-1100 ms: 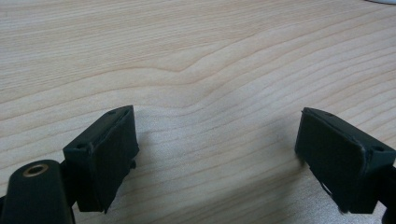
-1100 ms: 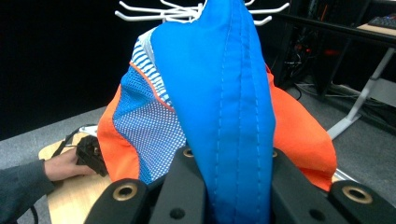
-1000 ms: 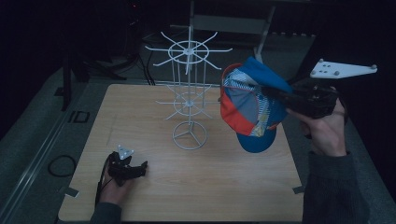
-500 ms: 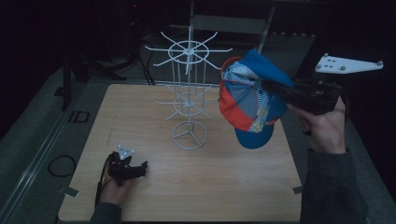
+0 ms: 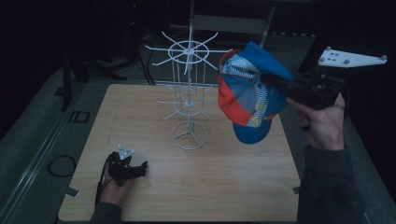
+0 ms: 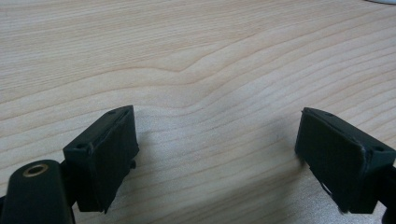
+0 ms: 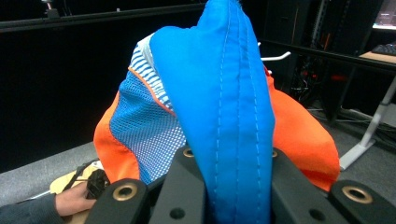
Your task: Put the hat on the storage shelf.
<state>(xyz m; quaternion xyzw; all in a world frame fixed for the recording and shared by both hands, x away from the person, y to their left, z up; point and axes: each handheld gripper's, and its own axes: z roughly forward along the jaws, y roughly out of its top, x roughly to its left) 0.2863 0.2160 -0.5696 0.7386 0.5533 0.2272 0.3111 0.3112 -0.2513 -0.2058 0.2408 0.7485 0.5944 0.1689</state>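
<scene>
Wooden table (image 5: 224,186) bears a white wire rack (image 5: 189,107) and left tool (image 5: 135,169)

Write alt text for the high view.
A person's right gripper holds a blue, orange and striped cap in the air beside a white wire rack standing on a wooden table. The left gripper rests open near the table's front left.

Left gripper (image 5: 140,167) low, jaws apart; right gripper (image 5: 268,80) raised, clamped.

Bare table (image 5: 243,186) in front, white wire rack (image 5: 189,93) standing mid-table, cap (image 5: 250,93) raised just beside it
</scene>
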